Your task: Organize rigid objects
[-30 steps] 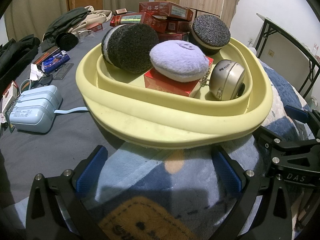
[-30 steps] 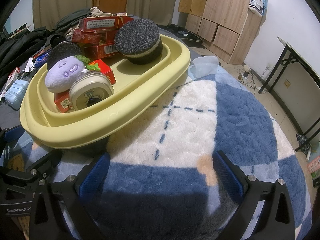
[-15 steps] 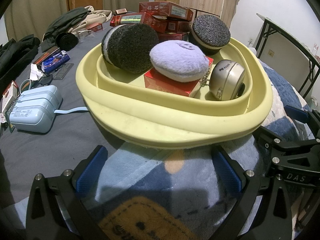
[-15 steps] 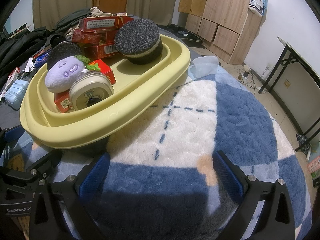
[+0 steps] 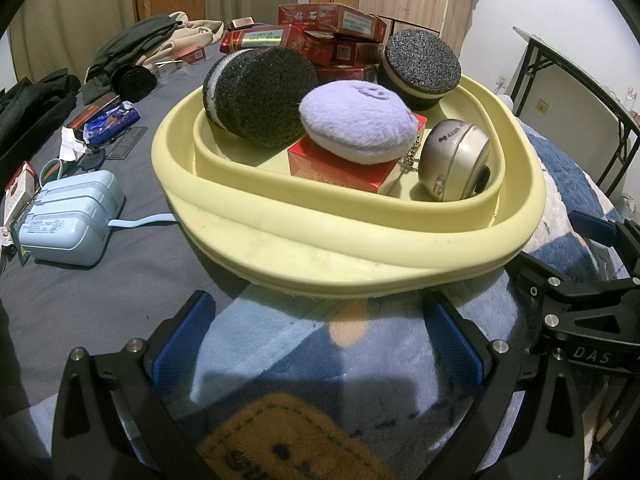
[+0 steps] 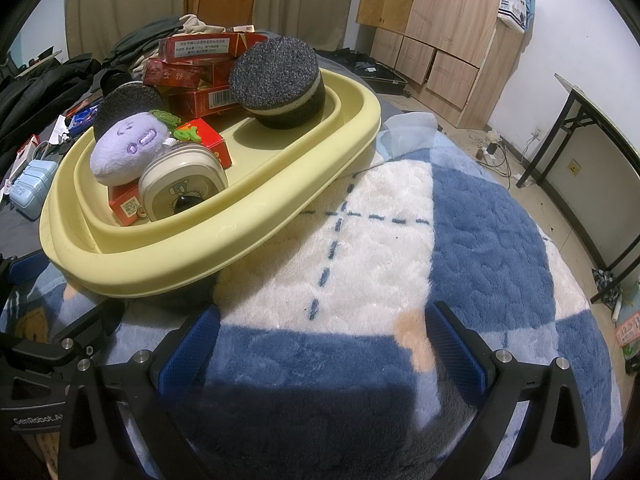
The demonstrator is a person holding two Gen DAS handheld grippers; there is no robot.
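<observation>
A pale yellow basin [image 5: 344, 240] [image 6: 168, 264] rests on a blue and white blanket. Inside it lie two black sandwich-cookie sponges [image 5: 256, 100] [image 6: 280, 84], a purple plush [image 5: 356, 124] [image 6: 128, 146] on a small red box [image 5: 340, 168], and a silver round clock [image 5: 454, 164] [image 6: 182, 184]. My left gripper [image 5: 316, 340] hangs open just before the basin's near rim, holding nothing. My right gripper [image 6: 320, 344] is open over the blanket, to the right of the basin.
Red cartons [image 5: 332, 36] [image 6: 200, 64] are stacked behind the basin. A light blue case [image 5: 72, 220], packets and dark clothes [image 5: 36, 112] lie on the grey sheet at left. A wooden cabinet [image 6: 448, 32] and a black-legged table [image 6: 592, 148] stand to the right.
</observation>
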